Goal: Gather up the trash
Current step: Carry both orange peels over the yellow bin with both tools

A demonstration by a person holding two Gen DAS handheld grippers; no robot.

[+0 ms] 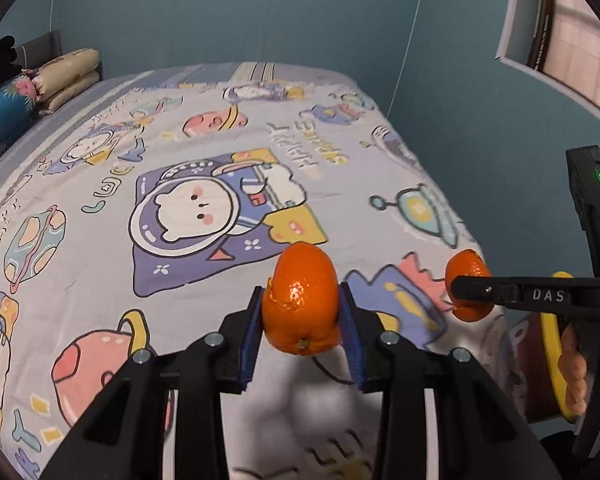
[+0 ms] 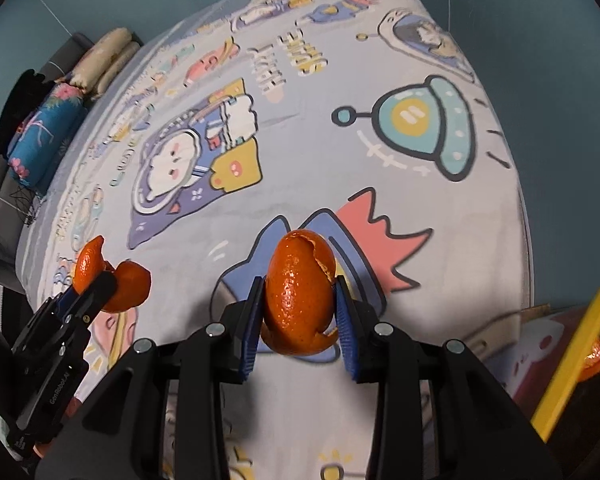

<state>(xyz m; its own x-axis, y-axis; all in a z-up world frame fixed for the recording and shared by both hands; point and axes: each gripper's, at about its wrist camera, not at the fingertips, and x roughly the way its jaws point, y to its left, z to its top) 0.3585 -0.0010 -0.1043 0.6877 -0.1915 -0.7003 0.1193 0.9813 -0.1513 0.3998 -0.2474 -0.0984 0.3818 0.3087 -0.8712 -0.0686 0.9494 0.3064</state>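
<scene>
Both claws are clamped on orange peel above a bed: the left gripper (image 1: 300, 312) pinches one curled peel piece (image 1: 301, 299) between its blue pads, and the right gripper (image 2: 298, 308) pinches a second peel piece (image 2: 300, 296) the same way, its torn edge showing at the top. Around them lies the bedsheet (image 1: 204, 168), printed with cartoon astronauts, planets and a flying saucer (image 2: 424, 124), and nothing lies on the sheet between the two claws and its far edge. At the head of the bed sit a folded beige blanket (image 1: 66, 76) and a blue floral pillow (image 1: 0, 116), with something dark beside them that is too dim to make out. Teal walls close in the bed, and a window opening (image 1: 568, 36) shows at the upper right of the left wrist view. Low at the right of the right wrist view stands a container with a yellow rim (image 2: 572, 356), partly cut off by the frame; a scrap of orange peel (image 2: 594, 356) shows just behind that rim, though whether it rests inside cannot be told. From the left wrist view the right gripper reaches in from the side, the person's fingers (image 1: 576, 368) wrapped on its handle near the yellow rim. Both held pieces hang clear of the sheet, well apart from each other.
</scene>
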